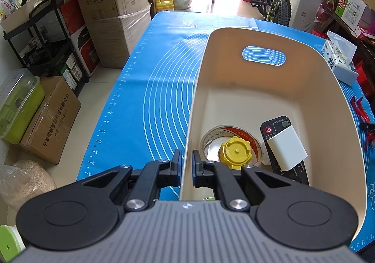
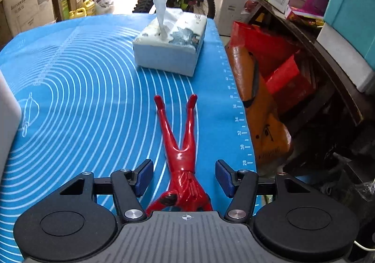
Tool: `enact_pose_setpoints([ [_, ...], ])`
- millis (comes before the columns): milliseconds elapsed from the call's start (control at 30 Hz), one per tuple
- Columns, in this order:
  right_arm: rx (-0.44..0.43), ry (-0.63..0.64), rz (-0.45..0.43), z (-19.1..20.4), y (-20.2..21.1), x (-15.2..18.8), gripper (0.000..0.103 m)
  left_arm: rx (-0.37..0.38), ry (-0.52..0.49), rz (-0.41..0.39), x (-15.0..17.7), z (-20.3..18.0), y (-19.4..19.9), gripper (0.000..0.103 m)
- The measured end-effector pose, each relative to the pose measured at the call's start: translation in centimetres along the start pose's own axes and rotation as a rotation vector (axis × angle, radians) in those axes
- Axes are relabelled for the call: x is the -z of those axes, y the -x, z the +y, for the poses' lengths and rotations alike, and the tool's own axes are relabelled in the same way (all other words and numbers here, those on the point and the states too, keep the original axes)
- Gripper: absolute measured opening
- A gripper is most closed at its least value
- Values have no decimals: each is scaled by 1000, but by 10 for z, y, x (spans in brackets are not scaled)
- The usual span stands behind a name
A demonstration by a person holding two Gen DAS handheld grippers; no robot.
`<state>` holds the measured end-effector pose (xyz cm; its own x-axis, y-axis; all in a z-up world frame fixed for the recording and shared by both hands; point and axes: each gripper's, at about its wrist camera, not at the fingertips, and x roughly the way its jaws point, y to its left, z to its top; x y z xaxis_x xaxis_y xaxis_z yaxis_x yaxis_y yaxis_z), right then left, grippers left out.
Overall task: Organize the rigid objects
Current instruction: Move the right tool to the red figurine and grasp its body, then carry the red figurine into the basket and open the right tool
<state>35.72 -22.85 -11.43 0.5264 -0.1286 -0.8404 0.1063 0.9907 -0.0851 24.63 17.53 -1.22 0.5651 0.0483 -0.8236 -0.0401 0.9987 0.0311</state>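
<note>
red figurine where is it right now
In the right wrist view, the red figurine lies on the blue mat between the open right gripper fingers, near the tissue pack.

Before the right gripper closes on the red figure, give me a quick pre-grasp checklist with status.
1. Right gripper open: ok.
2. Red figure between its fingers, lying flat on the blue mat: ok.
3. Fingers level with the figure's body: cannot tell.
4. Left gripper pinching the bin wall: ok.
5. Free space in the bin beyond the tape roll, yellow cap, remote and white block: ok.
6. Tissue pack apart from the figure: ok.
</note>
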Motion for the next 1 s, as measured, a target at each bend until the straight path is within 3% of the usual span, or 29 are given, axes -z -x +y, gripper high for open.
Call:
enact_pose_setpoints([
  [67,-37,-30,-9,-6,0,1,61,-2,-2,0,0,0,0,10],
  [133,-73,-45,-13,-8,1,2,45,-3,-3,-1,0,0,0,10],
  [233,-57,-20,-25,-4,3,3,34,-3,-1,-1,0,0,0,10],
  [667,-84,21,-99,14,26,6,34,-1,-1,0,0,-1,-1,10],
  [1000,-128,60,-182,44,78,-11,34,-4,-1,-1,0,-3,-1,10],
])
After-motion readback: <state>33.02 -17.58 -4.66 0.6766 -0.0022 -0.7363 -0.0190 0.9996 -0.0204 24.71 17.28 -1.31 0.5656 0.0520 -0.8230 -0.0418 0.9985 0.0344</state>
